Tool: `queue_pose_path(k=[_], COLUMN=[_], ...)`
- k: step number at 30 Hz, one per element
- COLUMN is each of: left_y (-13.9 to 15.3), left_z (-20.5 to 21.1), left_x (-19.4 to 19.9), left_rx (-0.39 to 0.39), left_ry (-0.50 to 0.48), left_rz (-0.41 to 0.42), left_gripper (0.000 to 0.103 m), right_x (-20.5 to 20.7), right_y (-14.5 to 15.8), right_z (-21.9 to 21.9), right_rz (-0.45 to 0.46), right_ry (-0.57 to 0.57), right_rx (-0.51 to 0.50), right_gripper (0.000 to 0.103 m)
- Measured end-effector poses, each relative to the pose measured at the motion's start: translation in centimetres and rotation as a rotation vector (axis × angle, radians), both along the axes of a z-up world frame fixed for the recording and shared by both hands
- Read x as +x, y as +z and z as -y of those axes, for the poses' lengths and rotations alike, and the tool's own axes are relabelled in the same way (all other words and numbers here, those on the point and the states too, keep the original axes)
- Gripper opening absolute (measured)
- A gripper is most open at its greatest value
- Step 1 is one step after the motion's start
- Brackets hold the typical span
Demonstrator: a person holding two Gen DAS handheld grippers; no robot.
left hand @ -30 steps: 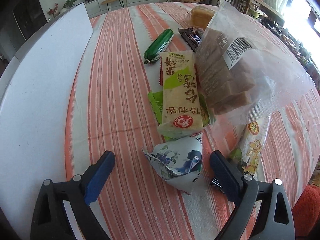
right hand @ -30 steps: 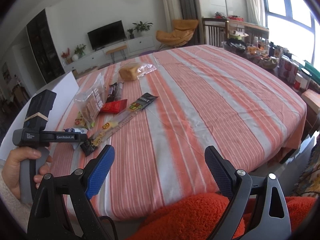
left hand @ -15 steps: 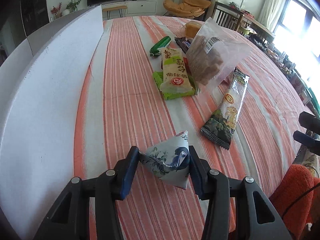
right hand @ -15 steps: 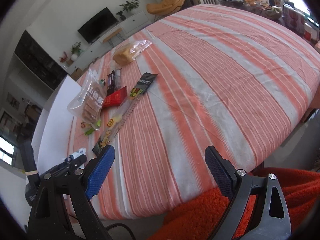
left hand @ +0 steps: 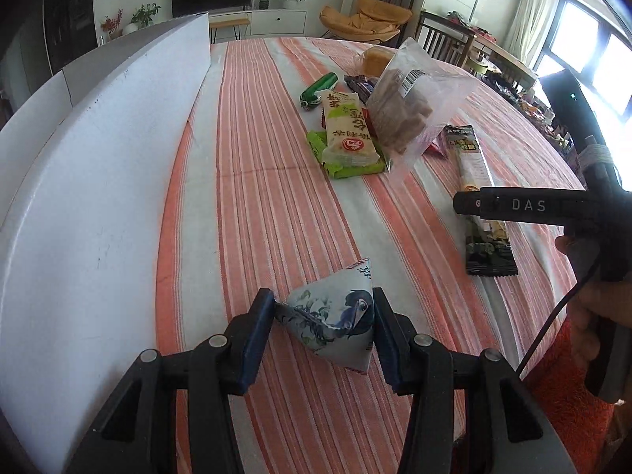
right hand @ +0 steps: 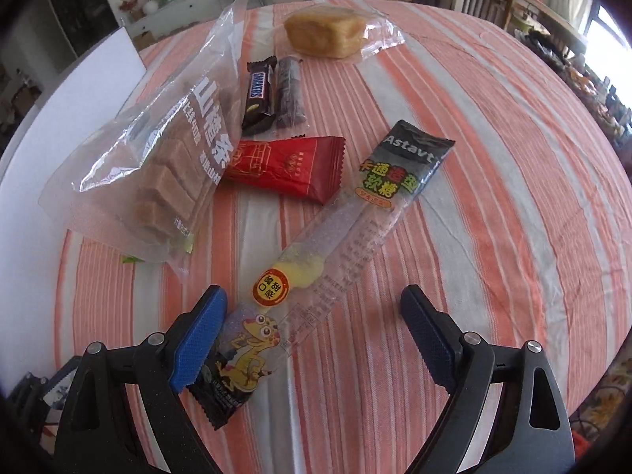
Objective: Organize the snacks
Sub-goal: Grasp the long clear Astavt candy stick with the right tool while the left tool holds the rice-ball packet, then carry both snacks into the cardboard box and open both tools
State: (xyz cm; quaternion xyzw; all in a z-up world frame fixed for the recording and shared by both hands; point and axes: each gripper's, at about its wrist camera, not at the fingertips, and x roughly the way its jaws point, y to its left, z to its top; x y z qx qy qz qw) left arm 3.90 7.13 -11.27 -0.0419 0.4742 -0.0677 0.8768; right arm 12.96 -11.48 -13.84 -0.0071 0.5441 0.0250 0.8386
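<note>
My left gripper (left hand: 322,310) is shut on a small triangular pouch (left hand: 335,316) printed in blue and green, both pads pressing its sides just above the striped tablecloth (left hand: 256,197). My right gripper (right hand: 312,300) is open and points down over the near end of a long gummy candy strip (right hand: 347,237). That strip has a cartoon lizard and a black top. The left finger (right hand: 201,328) lies over the strip's edge, and the right finger is well clear of it. The left wrist view shows the strip (left hand: 472,166) under the right tool's black housing (left hand: 525,205).
A clear bag of brown bars (right hand: 158,166), a Snickers bar (right hand: 258,94), a red packet (right hand: 288,170) and bagged bread (right hand: 328,35) lie beyond the strip. A cream packet (left hand: 347,126) sits on a green one (left hand: 347,168). A white board (left hand: 98,197) stands along the left.
The left gripper closed on the triangular pouch and drew it back from the snack pile. The right gripper swung down from a view across the table to just above the candy strip.
</note>
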Motion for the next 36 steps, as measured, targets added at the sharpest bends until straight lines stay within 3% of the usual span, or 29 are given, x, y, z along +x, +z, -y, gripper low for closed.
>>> queue_pose_path(k=[3,6,13,15,16,18,23,27,32,36], left_y=[0.0,0.0,1.2,1.8,2.1,2.7,4.6,7.7,11.8,13.4], left_z=[0.0,-0.2,-0.5,-0.5,-0.5,-0.4,0.0,-0.7,-5.8,-12.1], left_x=[0.3,0.8,0.2,-0.2,-0.4,-0.6,-0.8,-1.2,-1.5,-2.2], left_rx=[-0.006,-0.029,-0.055,-0.070,-0.079,-0.100,-0.183,-0.245,-0.301,-0.247], left_ry=[0.004,0.012,-0.006,-0.017,-0.021,-0.030,-0.054,-0.064,0.032,0.194], left_rz=[0.008,0.003,0.021,0.035,0.040,0.047,0.058,0.100,0.172,0.222], left_gripper=[0.048,0.048,0.048,0.048,0.048,0.048,0.048,0.048,0.048,0.048], right_x=[-0.1,0.7,2.9,2.6,2.5,2.3,0.5,-1.5,-0.9,0.1], right_y=[0.5,1.3,0.2,1.1,1.5,2.0,2.4,5.1,10.8,14.9], right_z=[5.1,7.4,3.1,3.6,4.2,6.3,12.7,13.7,7.7,-1.8], right_rz=[-0.055,-0.097,-0.085,-0.055,-0.060,-0.077,-0.112,-0.074,-0.010,0.002], right_ry=[-0.076,-0.092,0.061,0.030,0.003,-0.052,-0.206,-0.209,-0.059,0.148], right_rx=[0.068,0.138,-0.036,-0.004,0.011,0.099,0.474,0.570,0.648,0.715], right_gripper=[0.090,0.092,0.090,0.054,0.018,0.017,0.016,0.016,0.016,0.016])
